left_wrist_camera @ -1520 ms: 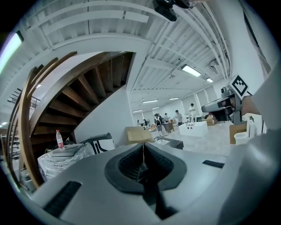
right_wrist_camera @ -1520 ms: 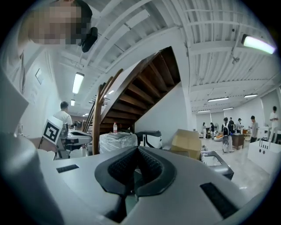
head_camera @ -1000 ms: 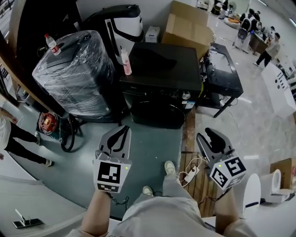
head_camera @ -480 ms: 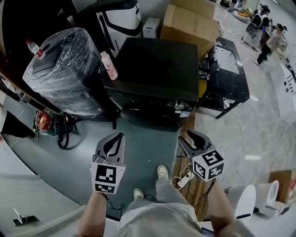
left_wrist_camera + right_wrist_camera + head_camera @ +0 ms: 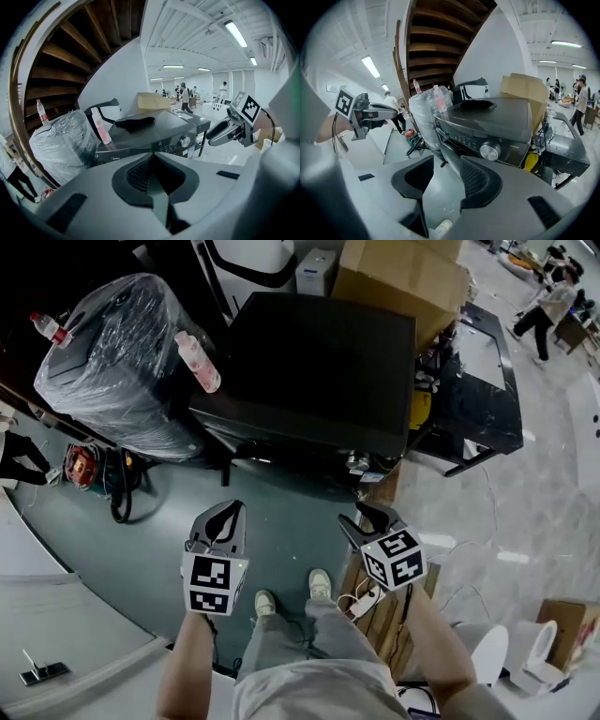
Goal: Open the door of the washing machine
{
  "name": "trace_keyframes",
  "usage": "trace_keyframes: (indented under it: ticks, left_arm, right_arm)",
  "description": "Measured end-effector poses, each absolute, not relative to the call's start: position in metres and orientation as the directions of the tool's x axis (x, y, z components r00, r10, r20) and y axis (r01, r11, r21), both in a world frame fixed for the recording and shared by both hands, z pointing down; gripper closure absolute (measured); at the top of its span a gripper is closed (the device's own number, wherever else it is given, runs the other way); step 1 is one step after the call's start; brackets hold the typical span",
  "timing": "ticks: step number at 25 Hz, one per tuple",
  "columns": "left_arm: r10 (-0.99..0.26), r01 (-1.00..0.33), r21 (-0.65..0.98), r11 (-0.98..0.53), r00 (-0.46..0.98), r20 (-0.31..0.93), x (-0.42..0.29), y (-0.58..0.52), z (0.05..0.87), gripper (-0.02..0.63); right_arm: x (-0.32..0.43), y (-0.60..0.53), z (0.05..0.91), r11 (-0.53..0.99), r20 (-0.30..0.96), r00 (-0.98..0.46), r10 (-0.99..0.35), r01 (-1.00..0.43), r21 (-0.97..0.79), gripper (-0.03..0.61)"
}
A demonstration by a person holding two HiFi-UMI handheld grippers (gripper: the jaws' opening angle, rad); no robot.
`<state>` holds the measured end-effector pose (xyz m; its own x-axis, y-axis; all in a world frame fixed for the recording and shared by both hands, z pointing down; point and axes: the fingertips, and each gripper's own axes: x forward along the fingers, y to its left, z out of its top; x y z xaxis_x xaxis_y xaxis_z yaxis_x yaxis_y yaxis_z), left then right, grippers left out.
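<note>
Head view: black washing machine (image 5: pixel 319 362) sits top centre, with the left gripper (image 5: pixel 225 517) and right gripper (image 5: pixel 367 514) low centre, short of it.

Left gripper view: jaws pinched together, empty. Panel lettering's too tiny to read.

Right gripper view: jaws opening, nothing between them, round dial (image 5: pixel 489 151) just beyond.

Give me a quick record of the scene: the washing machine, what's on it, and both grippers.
Washing machine: black, in front of the person
On top: dark cloth
Beside it: pink bottle, plastic-wrapped bundle
Left gripper: jaws together, empty, short of the machine
Right gripper: jaws opening, nothing between them, short of the machine
</note>
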<state>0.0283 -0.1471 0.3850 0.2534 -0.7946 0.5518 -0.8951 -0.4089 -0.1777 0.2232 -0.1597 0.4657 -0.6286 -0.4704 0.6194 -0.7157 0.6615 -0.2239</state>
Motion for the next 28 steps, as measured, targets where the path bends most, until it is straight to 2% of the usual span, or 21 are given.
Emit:
trace_keyframes:
  ticks: [12, 18, 28]
  left_arm:
    - [-0.713, -0.875, -0.114, -0.471, 0.301, 0.633, 0.038, -0.188, 0.467, 0.589]
    - [-0.675, -0.865, -0.084, -0.495, 0.322, 0.664, 0.029, -0.201, 0.508, 0.589]
    - [-0.643, -0.855, -0.037, -0.517, 0.359, 0.677, 0.013, -0.214, 0.566, 0.589]
  right_arm:
    - [0.217, -0.214, 0.561, 0.632, 0.71, -0.569, -0.415, -0.742, -0.225, 0.368]
    - [0.21, -0.232, 0.611, 0.57, 0.74, -0.532, -0.411, -0.784, -0.246, 0.365]
    - [0.21, -0.253, 0.684, 0.562, 0.807, -0.446, -0.388, -0.808, -0.176, 0.353]
